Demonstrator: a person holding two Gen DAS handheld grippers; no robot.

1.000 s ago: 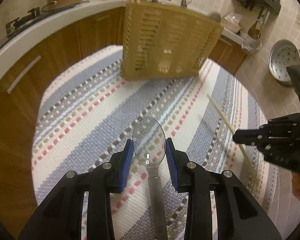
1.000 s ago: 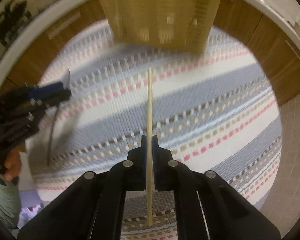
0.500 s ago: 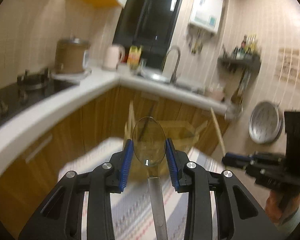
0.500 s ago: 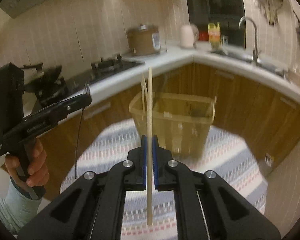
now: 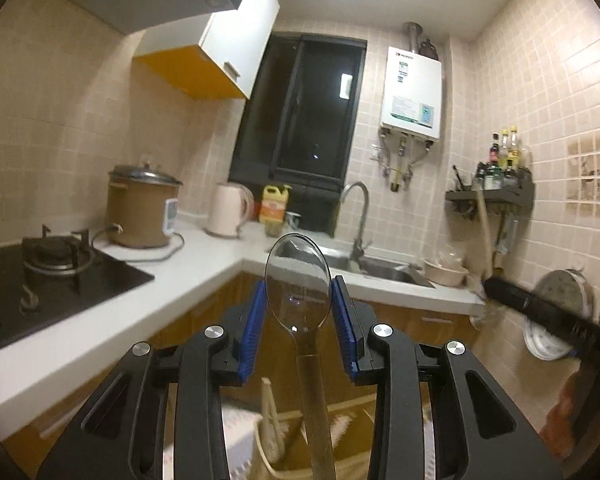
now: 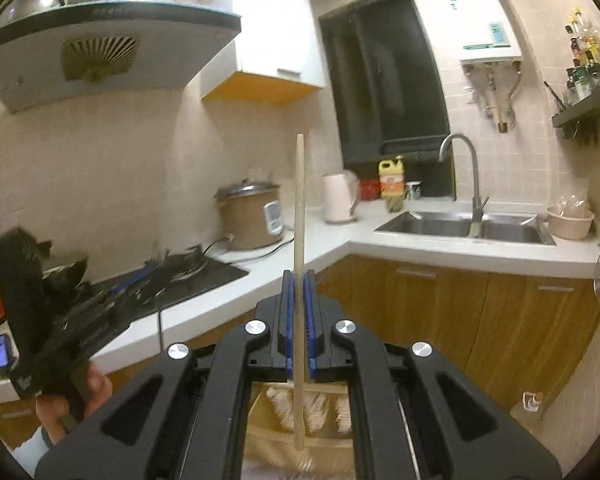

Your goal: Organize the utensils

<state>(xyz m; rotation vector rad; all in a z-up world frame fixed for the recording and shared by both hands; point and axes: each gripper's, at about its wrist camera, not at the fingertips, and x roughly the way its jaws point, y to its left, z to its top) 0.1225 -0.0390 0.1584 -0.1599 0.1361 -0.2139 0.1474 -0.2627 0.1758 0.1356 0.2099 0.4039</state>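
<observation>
Clear plastic spoon [image 5: 298, 288] clamped bowl-up in left gripper [image 5: 298, 326]; wooden chopstick [image 6: 299, 240] pinched upright in closed right gripper [image 6: 299, 320]. Both now raised to level, facing the counter [image 5: 204, 270] and sink [image 6: 464, 226]; a second ago they pointed down at the striped mat. Beige basket [image 6: 300, 444] sits low, below the jaws.

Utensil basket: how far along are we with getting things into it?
Done: the basket already holds pale utensils. In hand: the left gripper clamps a clear spoon by its bowl, and the right gripper is shut on a wooden chopstick. Both are raised above the basket. Left: lowering both in.
</observation>
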